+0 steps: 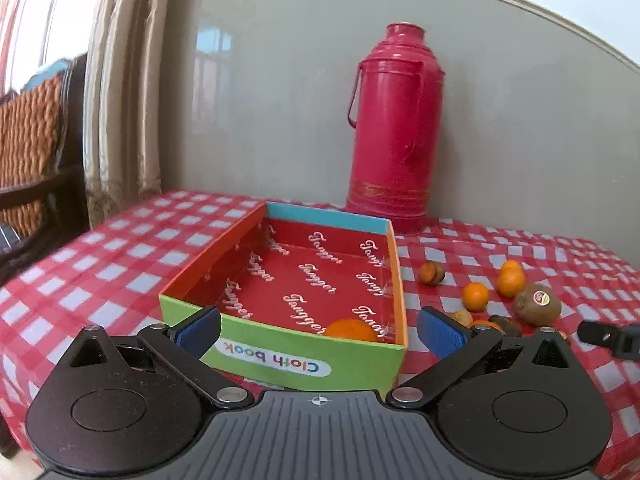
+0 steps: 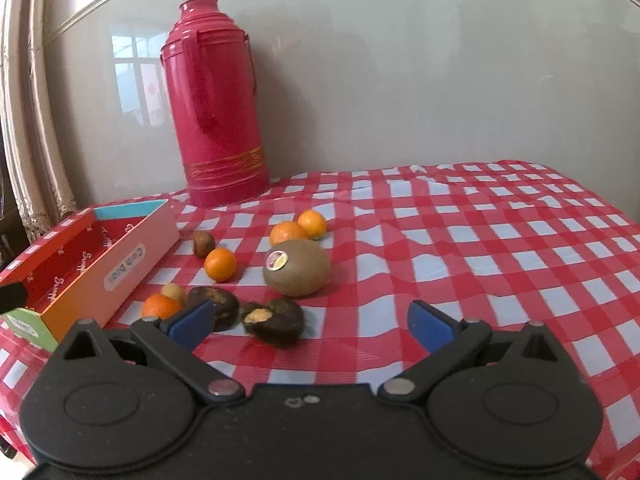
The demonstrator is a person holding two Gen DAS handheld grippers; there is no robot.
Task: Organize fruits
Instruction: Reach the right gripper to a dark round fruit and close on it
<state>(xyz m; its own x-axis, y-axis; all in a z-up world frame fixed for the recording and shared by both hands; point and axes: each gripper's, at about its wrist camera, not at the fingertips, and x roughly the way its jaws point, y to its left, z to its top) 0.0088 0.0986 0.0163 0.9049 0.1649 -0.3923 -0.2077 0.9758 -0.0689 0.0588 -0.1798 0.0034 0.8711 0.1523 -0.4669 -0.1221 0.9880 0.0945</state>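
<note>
Both tools, left tool (image 1: 318,330) and right tool (image 2: 310,320), gape empty; kiwi (image 2: 297,267) looks firm, light, slightly fuzzy; grip its middle.

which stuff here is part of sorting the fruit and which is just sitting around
Part of the job: cloth book box, orange inside it, loose oranges, kiwi, dark brown fruits.
Just there: pink thermos, checked tablecloth, curtain.

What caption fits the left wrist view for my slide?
Open left tongs face a box holding one orange; more fruit waits on the checked cloth.
</note>
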